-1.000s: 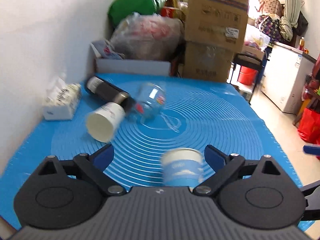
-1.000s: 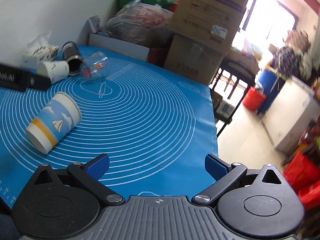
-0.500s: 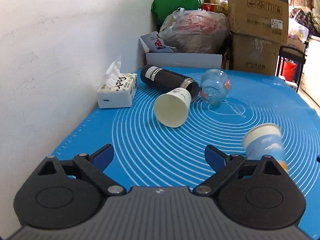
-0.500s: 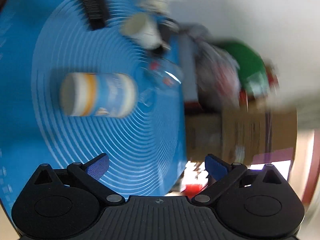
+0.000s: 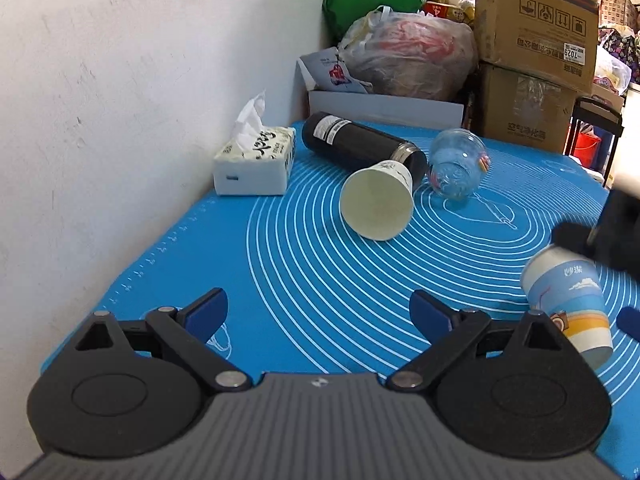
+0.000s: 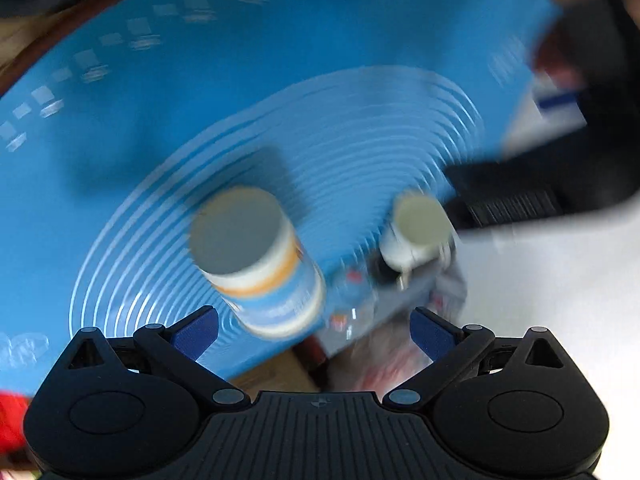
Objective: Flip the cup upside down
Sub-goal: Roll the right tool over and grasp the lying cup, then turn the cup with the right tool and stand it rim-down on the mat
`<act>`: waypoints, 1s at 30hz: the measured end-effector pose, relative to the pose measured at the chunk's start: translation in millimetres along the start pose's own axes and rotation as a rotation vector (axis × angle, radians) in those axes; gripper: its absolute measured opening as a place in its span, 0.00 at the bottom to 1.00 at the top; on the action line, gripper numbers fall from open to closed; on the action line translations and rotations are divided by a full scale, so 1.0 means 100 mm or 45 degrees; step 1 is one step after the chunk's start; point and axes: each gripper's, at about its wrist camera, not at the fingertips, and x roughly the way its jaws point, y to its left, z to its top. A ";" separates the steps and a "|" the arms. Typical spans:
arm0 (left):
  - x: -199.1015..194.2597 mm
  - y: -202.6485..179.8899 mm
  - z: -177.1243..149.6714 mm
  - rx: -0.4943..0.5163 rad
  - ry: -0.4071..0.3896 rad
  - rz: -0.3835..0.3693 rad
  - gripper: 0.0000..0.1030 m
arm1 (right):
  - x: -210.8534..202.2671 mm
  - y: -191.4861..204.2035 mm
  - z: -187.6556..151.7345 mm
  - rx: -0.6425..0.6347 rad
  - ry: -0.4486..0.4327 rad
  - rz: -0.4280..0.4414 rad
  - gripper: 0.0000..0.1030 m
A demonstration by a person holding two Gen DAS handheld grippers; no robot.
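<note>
Blue paper cup is lying on its side on the mat; I'm rolling my right gripper, wide open and empty, inverted for the flip, left gripper idling open.

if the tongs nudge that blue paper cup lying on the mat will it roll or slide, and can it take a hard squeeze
The blue paper cup lies on its side on the mat, so it would probably roll, curving because it tapers. It looks like thin paper, likely light and easy to crush near its open rim. The right tongs are open.
</note>
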 end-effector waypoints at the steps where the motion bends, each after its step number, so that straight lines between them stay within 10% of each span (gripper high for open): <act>1: 0.01 0.01 0.00 -0.004 0.002 -0.001 0.94 | 0.01 0.03 0.04 -0.043 -0.016 0.021 1.00; 8: 0.03 0.10 0.00 -0.059 0.022 -0.014 0.94 | 0.24 0.13 0.19 -0.242 -0.045 0.130 0.97; 18: 0.01 0.11 0.00 -0.046 0.013 -0.026 0.94 | 0.42 0.18 0.15 -0.342 -0.084 0.179 0.56; 30: 0.02 0.11 0.00 -0.046 0.008 -0.030 0.94 | 0.29 0.12 0.00 -0.180 -0.103 0.114 0.54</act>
